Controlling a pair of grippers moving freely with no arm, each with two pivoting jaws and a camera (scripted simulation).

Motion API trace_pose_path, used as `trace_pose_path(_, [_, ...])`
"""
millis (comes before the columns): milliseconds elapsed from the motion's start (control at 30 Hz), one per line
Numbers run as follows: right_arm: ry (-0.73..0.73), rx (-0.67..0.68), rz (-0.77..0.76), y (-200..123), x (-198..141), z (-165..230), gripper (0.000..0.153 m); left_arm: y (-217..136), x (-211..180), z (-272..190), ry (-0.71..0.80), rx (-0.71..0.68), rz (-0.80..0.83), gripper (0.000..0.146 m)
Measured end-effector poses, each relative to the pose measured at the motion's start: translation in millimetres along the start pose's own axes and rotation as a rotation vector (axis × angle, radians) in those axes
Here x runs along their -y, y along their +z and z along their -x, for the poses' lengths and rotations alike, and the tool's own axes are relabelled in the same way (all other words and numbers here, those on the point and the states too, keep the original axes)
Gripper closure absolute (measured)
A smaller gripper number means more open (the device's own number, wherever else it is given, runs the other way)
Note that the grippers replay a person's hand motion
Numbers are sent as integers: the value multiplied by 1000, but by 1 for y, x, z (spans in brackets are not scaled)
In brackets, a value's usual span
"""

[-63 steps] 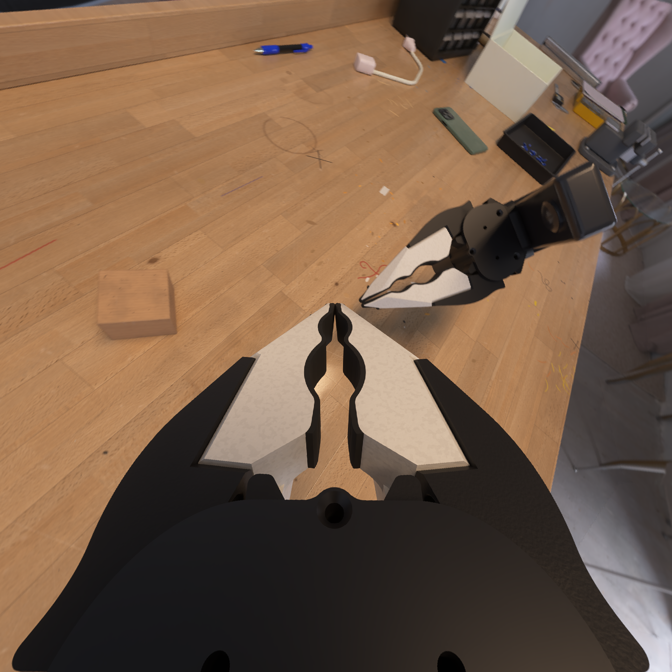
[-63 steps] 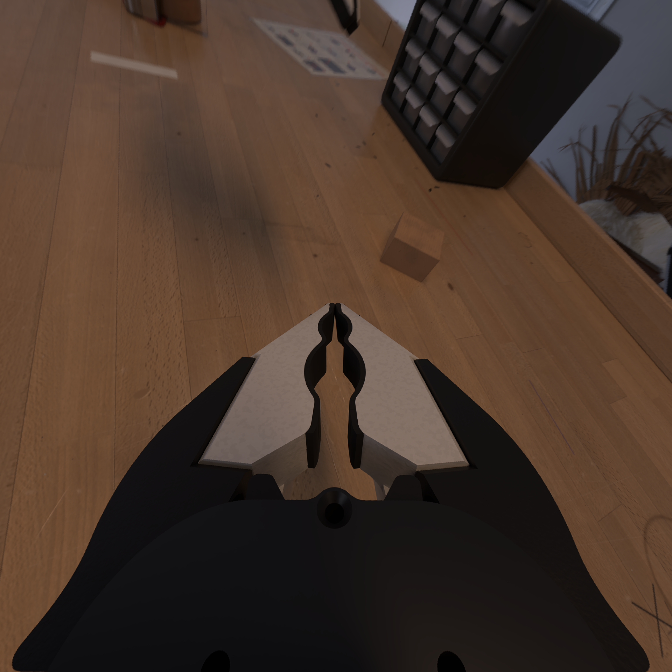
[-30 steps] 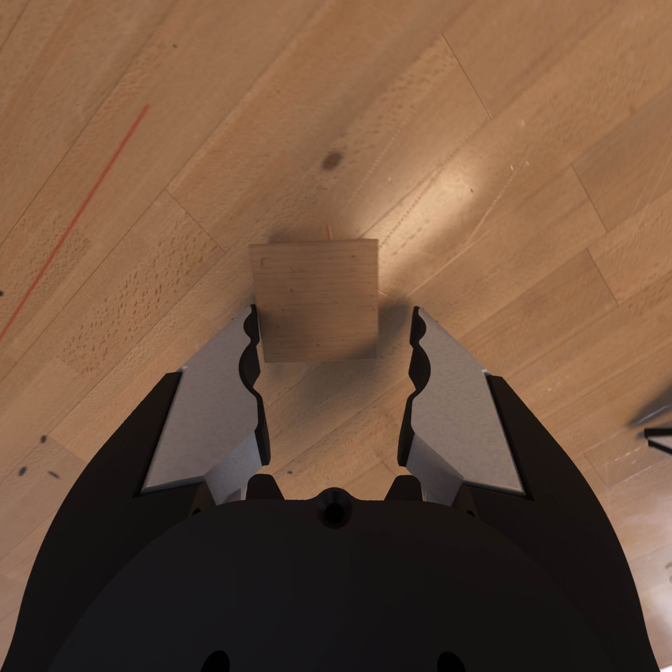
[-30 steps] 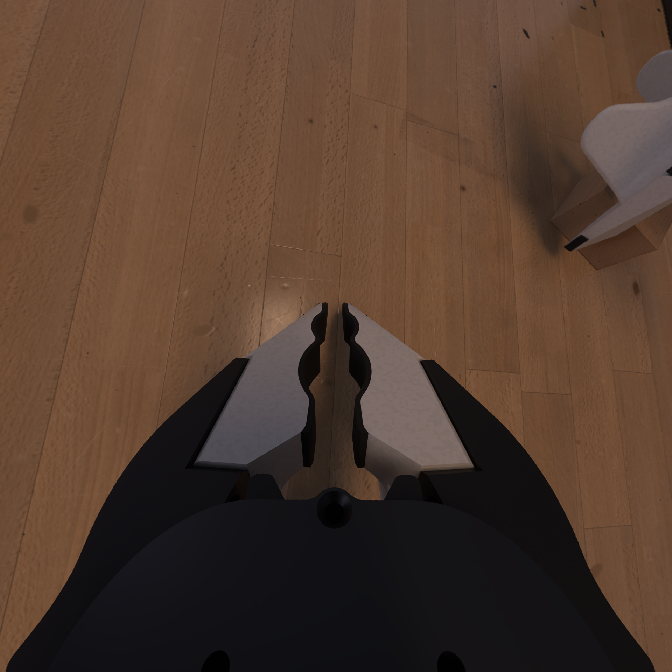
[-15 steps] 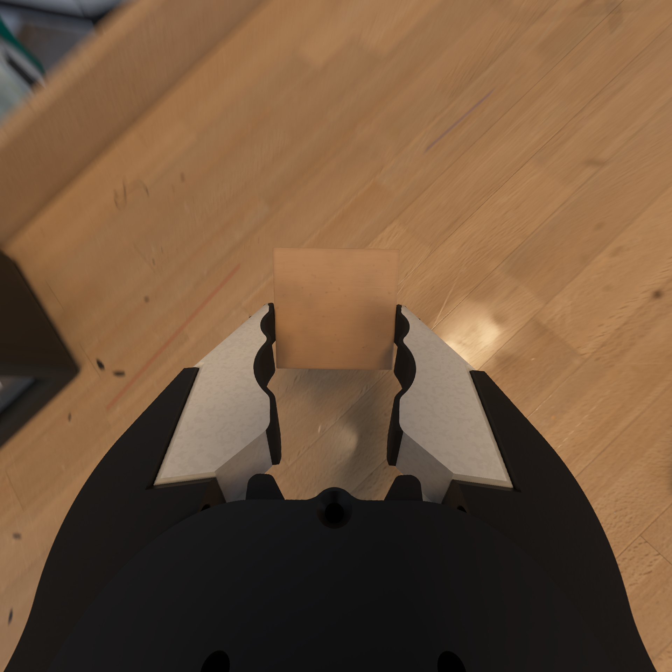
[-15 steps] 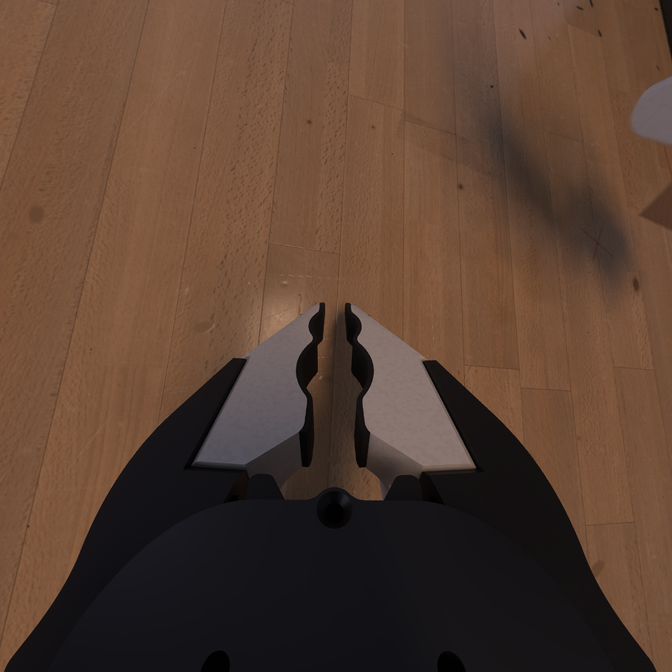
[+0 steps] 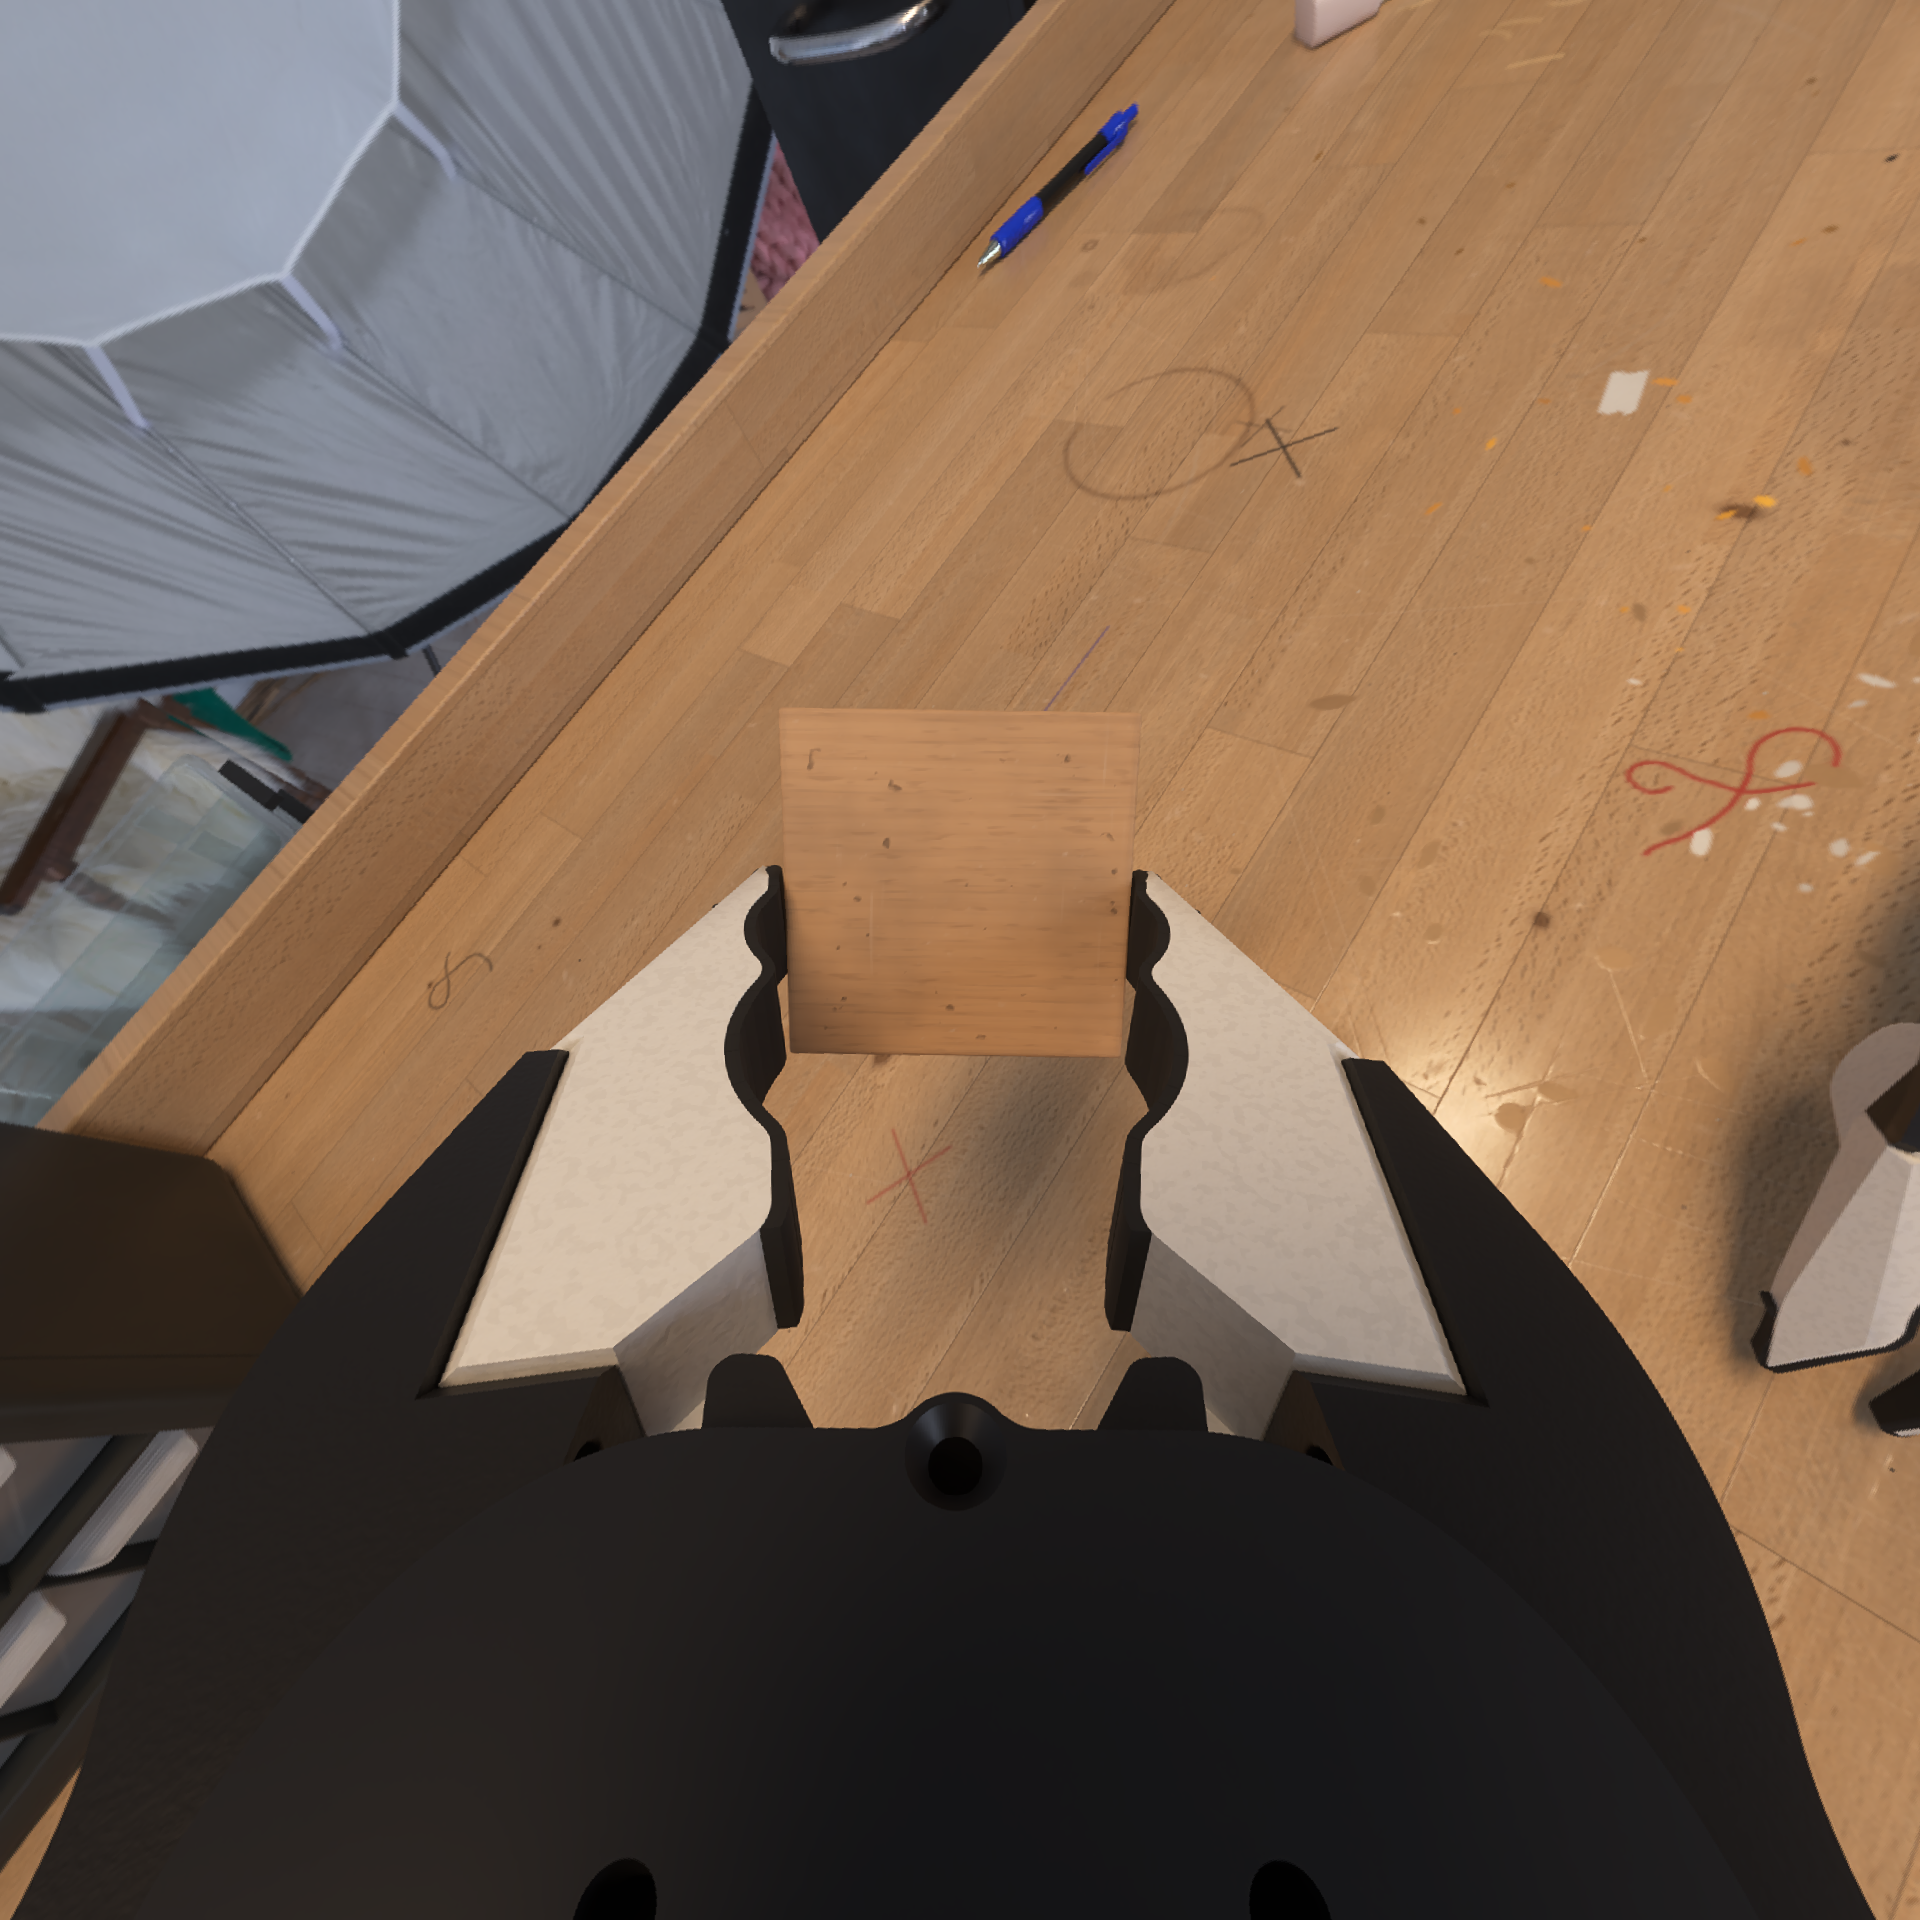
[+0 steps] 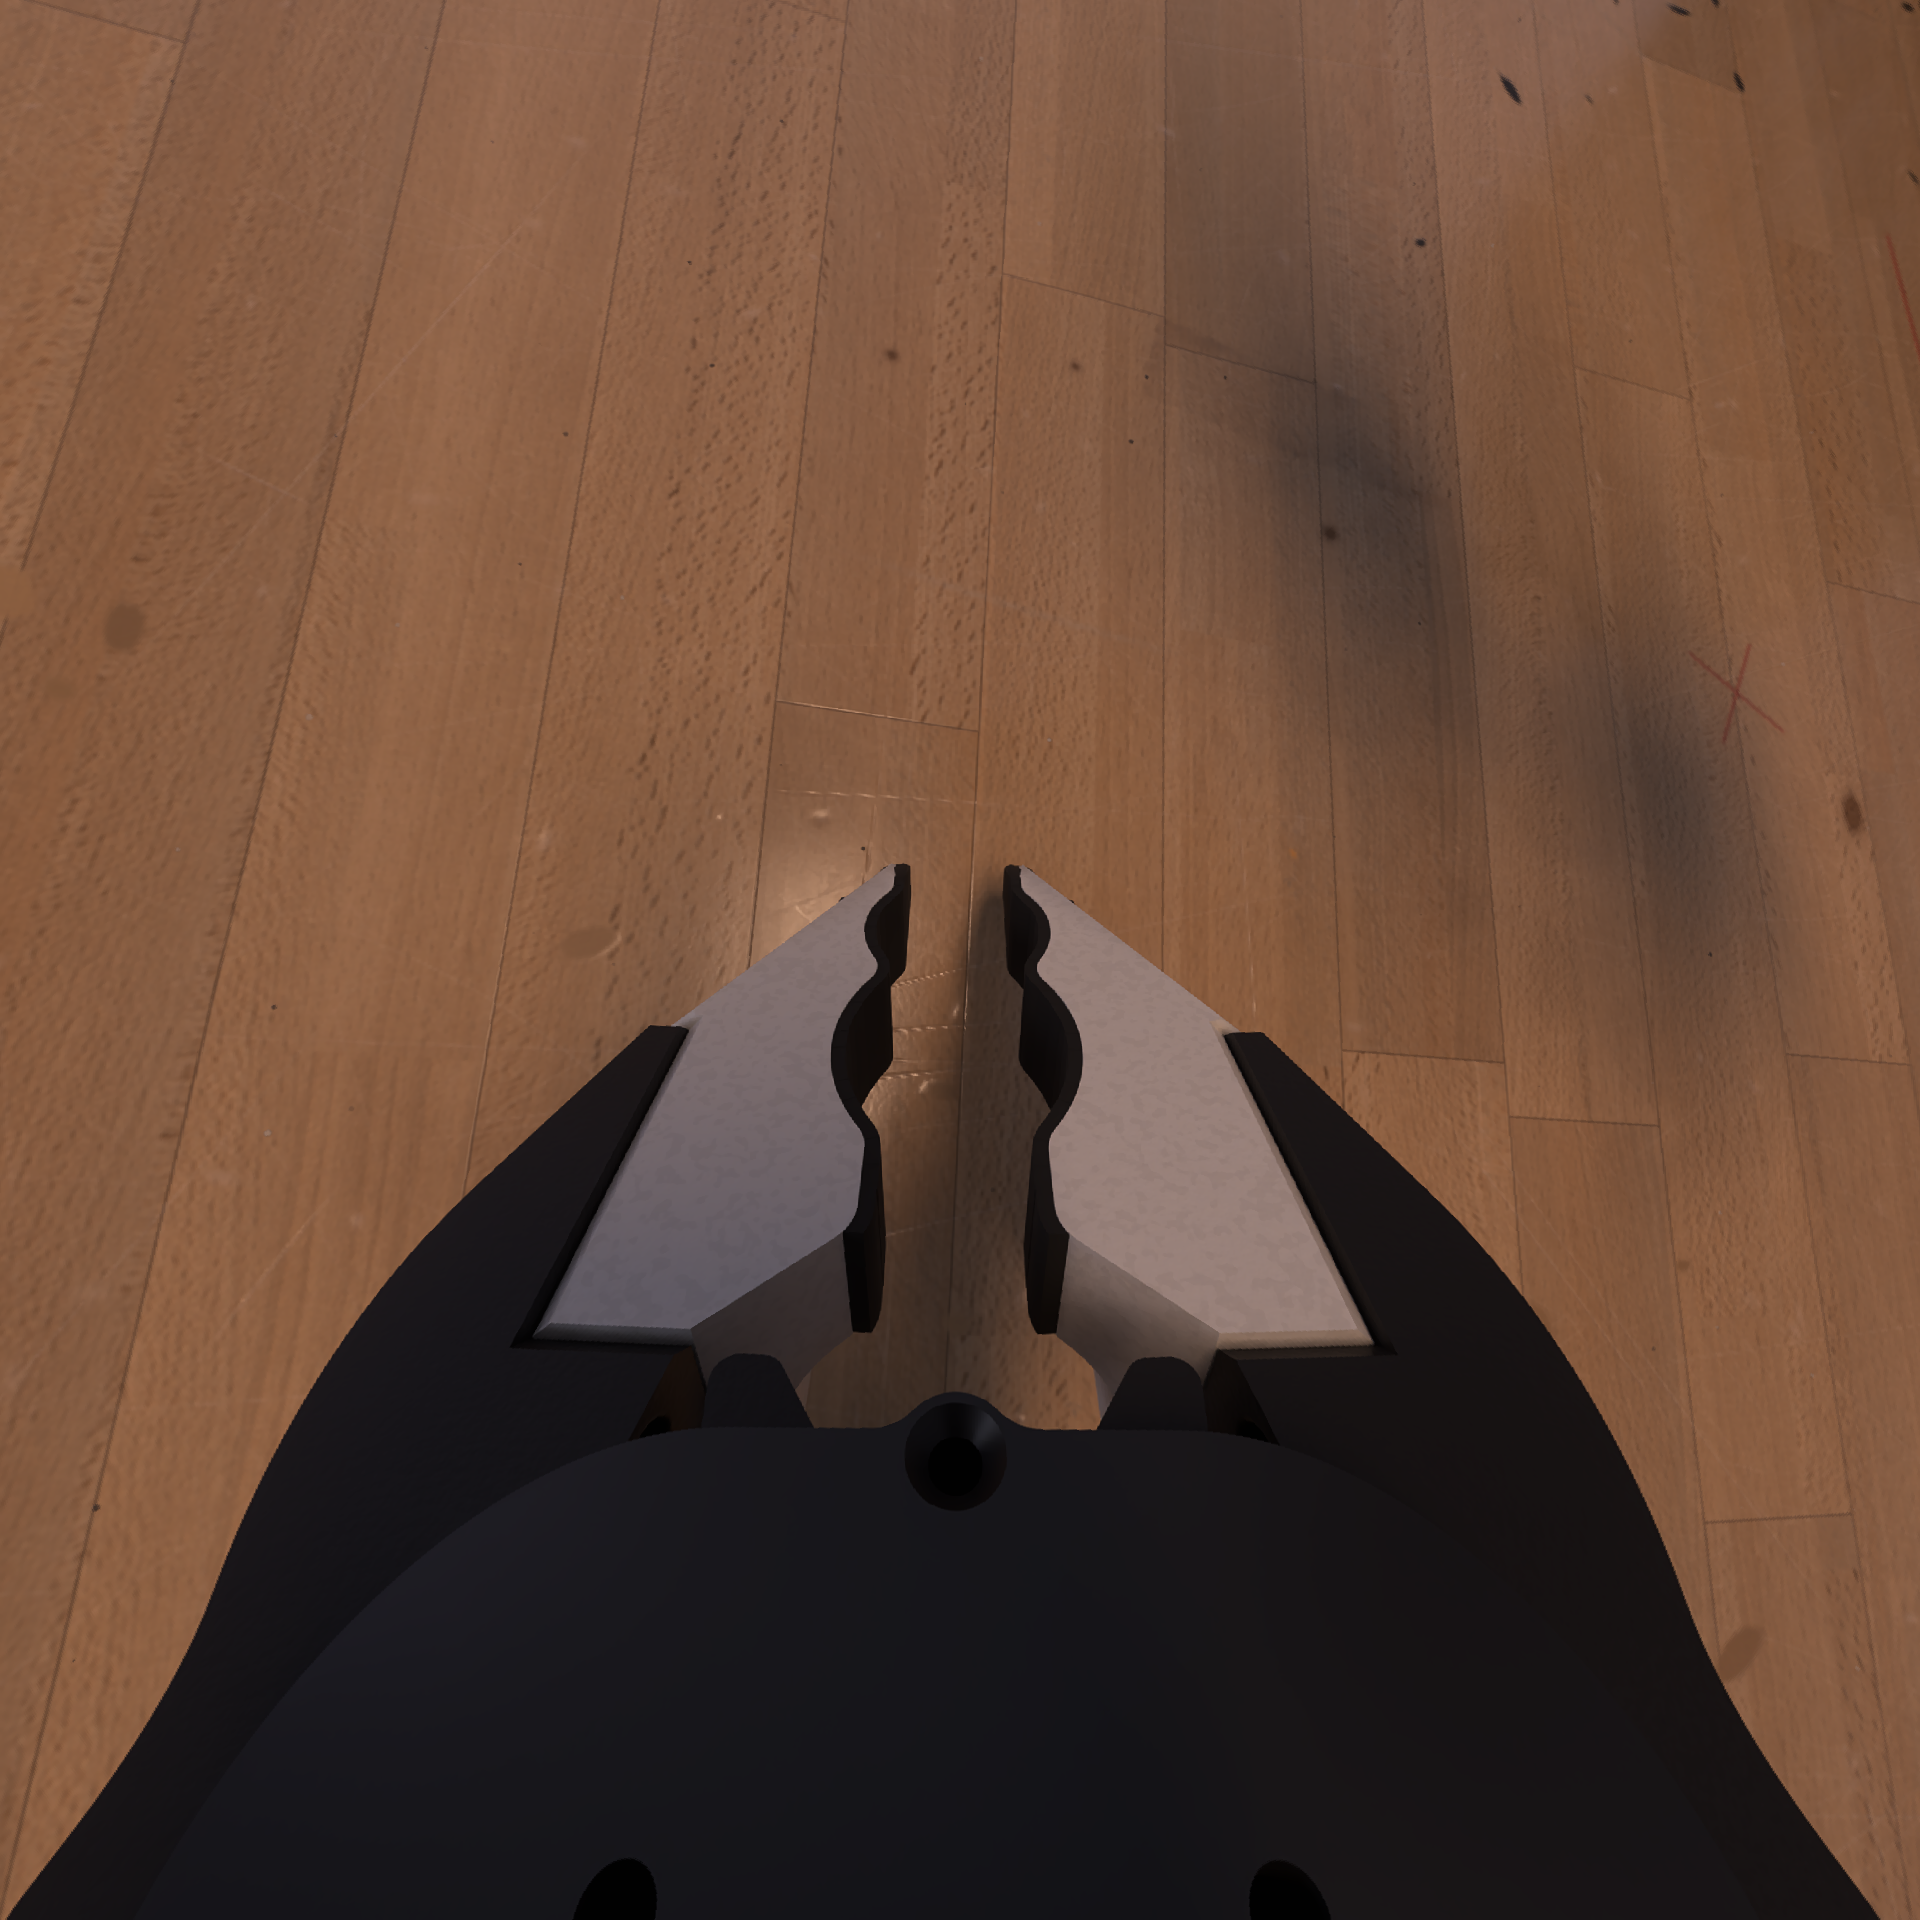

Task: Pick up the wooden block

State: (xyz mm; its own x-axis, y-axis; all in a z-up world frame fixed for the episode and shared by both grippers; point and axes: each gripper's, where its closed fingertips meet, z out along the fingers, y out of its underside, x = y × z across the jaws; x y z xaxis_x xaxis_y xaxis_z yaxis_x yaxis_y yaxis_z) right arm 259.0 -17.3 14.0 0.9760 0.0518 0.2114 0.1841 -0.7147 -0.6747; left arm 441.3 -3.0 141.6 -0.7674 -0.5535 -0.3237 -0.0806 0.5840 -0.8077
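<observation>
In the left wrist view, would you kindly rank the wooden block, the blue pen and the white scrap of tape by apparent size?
1. wooden block, largest, though it is nearest the camera
2. blue pen
3. white scrap of tape, smallest

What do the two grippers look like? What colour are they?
Both look alike. The left gripper and right gripper each have a wide, rounded matte black body with a small round hole in the middle. Two pale speckled fingers taper to points, with wavy black inner edges. No cables or markings show.
</observation>
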Motion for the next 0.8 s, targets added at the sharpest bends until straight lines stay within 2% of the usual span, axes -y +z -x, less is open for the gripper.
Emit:
trace_pose_path(333, [0,2,-2,0,0,0,134,-7,20,-6,-45,-50,-96,80])
trace_pose_path(467, [19,-10,-4,-1,0,-3,127,-6,21,-4,-75,-45,-102,80])
trace_pose_path(533, [43,-22,-19,-2,3,-7,116,-5,18,0,-97,-24,-86,80])
trace_pose_path(600, [92,-19,-64,-5,9,-9,97,-4,15,4,-129,-7,-69,80])
trace_pose_path(733, [161,9,-134,-8,16,-11,75,-5,14,6,-187,-6,-80,80])
trace_pose_path(800, [182,8,-165,-11,19,-14,72,-9,16,6,-218,-11,-105,80])
